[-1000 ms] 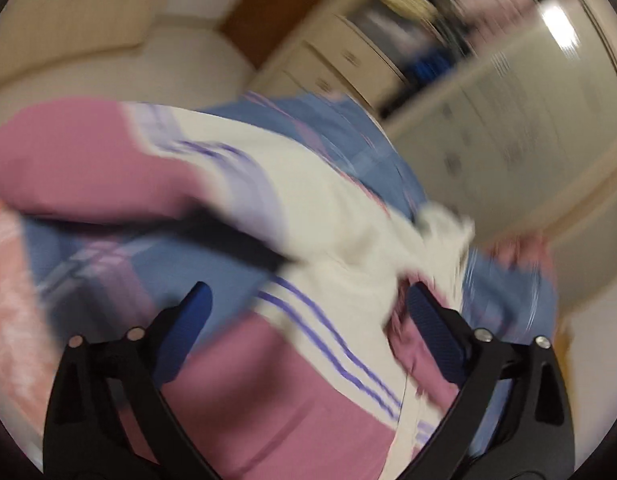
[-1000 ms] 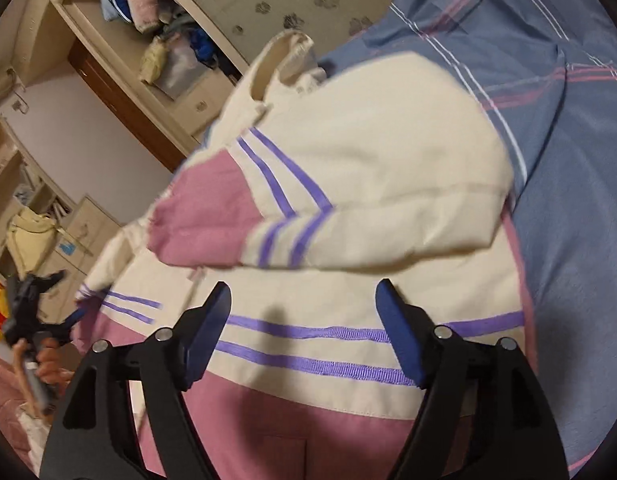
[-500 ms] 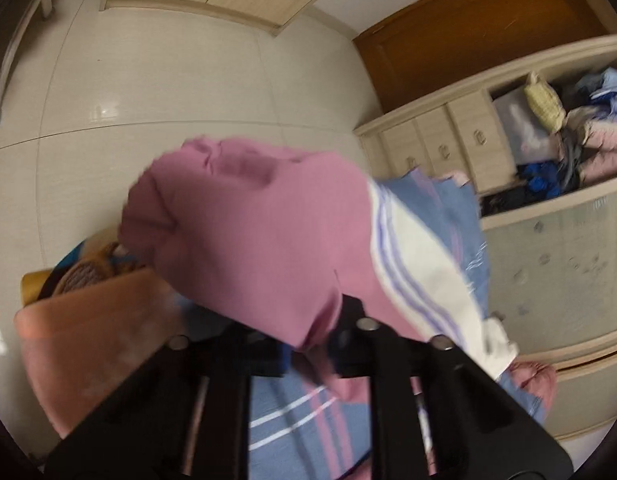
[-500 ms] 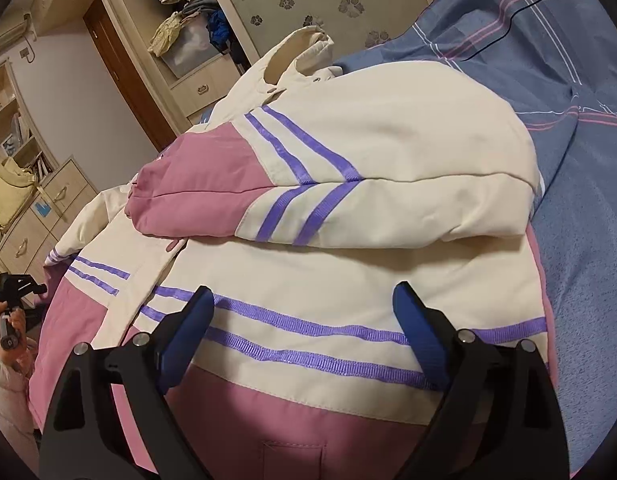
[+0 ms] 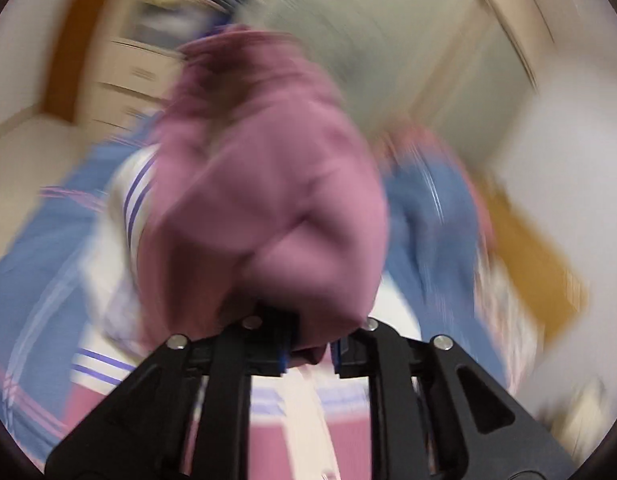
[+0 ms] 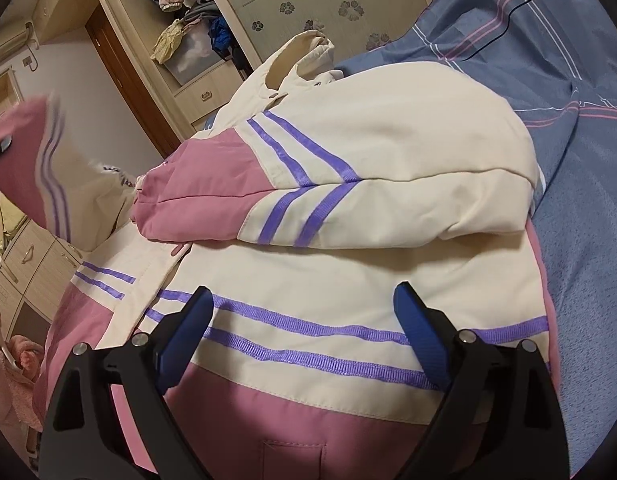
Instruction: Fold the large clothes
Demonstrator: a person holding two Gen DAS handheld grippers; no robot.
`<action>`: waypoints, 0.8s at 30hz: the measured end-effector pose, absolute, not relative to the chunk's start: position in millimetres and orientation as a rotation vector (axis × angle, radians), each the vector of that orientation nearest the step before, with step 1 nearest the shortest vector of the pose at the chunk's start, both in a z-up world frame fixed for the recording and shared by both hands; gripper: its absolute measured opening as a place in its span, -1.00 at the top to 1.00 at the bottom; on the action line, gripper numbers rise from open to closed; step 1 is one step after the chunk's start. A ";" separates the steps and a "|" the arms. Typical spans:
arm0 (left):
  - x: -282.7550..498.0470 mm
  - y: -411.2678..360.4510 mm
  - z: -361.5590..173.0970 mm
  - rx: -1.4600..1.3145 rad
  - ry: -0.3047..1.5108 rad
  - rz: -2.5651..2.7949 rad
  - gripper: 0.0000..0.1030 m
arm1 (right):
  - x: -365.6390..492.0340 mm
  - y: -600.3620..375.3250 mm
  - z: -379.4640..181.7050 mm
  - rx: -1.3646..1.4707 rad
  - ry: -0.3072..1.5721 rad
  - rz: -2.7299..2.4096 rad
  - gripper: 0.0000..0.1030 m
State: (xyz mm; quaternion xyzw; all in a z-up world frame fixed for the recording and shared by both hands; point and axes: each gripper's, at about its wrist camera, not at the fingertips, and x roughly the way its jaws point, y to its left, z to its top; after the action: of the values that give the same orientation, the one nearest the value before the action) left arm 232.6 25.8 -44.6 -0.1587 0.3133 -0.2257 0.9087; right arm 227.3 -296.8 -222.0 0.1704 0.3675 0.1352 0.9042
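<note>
A cream and pink jacket (image 6: 348,264) with purple stripes lies on a blue plaid bedsheet (image 6: 580,128). One sleeve (image 6: 308,184) is folded across its chest. My right gripper (image 6: 304,320) is open and empty, hovering just above the jacket's lower front. My left gripper (image 5: 308,354) is shut on the pink cuff of the other sleeve (image 5: 268,200) and holds it up above the jacket; this view is blurred by motion. That lifted sleeve also shows in the right wrist view (image 6: 36,168) at the far left.
A wardrobe (image 6: 308,4) with open shelves of clothes and drawers stands beyond the bed. A brown door (image 6: 128,88) is beside it. More drawers (image 6: 32,256) are at the left.
My left gripper has closed on the pink sleeve cuff and swung it up and over toward the jacket. My right gripper has stayed open, shifting only slightly.
</note>
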 end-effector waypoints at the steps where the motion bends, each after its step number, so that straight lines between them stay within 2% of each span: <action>1: 233.2 -3.0 -55.2 -0.263 0.700 -0.506 0.61 | 226.8 -298.4 -222.1 0.362 0.756 0.285 -0.78; 4: 225.9 -29.5 -76.9 -0.227 0.749 -0.525 0.41 | 224.4 -303.4 -221.9 0.396 0.740 0.302 -0.78; 6: 228.3 -19.2 -88.7 -0.302 0.778 -0.526 0.00 | 222.3 -308.4 -220.3 0.422 0.728 0.307 -0.78; 8: 226.5 -0.3 -95.3 -0.380 0.762 -0.496 -0.19 | 213.2 -318.0 -215.1 0.485 0.700 0.294 -0.78; 13: 215.1 49.5 -99.7 -0.488 0.733 -0.392 -0.37 | 192.3 -346.2 -206.1 0.744 0.663 0.307 -0.83; 20: 237.6 64.3 -142.4 -0.488 0.845 -0.274 -0.39 | 211.9 -278.9 -205.2 0.756 0.891 0.511 -0.83; 22: 240.3 66.5 -159.1 -0.492 0.877 -0.250 -0.40 | 215.5 -254.4 -201.8 0.678 0.929 0.520 -0.82; 23: 245.1 66.8 -168.5 -0.498 0.886 -0.241 -0.41 | 216.8 -242.6 -196.4 0.600 0.944 0.512 -0.44; 24: 246.8 69.8 -173.2 -0.504 0.891 -0.234 -0.41 | 217.3 -232.5 -191.4 0.529 0.957 0.499 0.19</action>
State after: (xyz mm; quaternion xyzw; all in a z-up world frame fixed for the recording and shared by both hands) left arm 246.8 69.8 -173.2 -0.2407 0.4254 -0.1115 0.8652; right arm 217.3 -232.5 -191.4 0.2490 0.4503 0.2349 0.8246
